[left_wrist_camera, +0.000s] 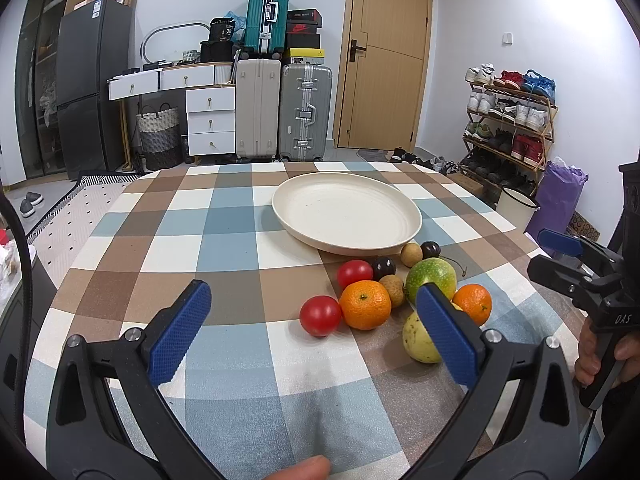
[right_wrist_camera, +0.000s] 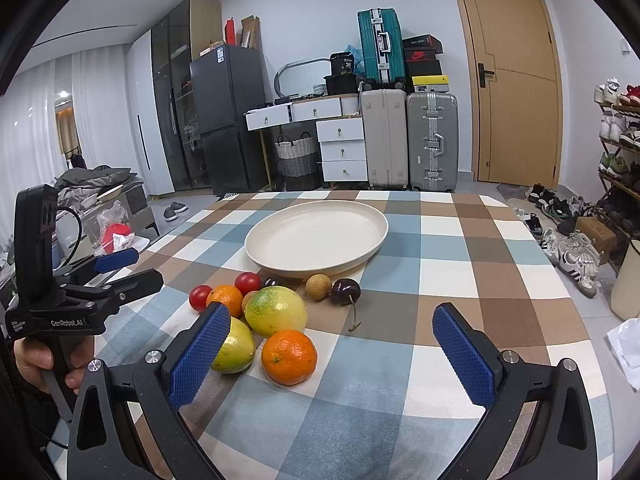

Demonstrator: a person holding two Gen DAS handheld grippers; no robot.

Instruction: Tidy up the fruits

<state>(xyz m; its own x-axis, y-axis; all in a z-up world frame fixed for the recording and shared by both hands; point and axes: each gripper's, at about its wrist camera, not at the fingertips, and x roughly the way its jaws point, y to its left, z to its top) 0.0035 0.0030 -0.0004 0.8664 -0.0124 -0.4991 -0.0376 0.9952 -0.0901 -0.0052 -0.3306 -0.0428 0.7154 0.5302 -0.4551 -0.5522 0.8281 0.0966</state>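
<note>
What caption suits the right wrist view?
Open hand-held gripper hovering over fruit beside an empty cream plate.

The right claw (right_wrist_camera: 332, 354) is held wide open above the checked table (right_wrist_camera: 440, 240). Just ahead of its left finger, an orange (right_wrist_camera: 289, 356) and other fruits are clustered. A cream plate (right_wrist_camera: 360, 256), empty, is seen beyond them. The left claw (right_wrist_camera: 132, 268) is seen far left.
</note>
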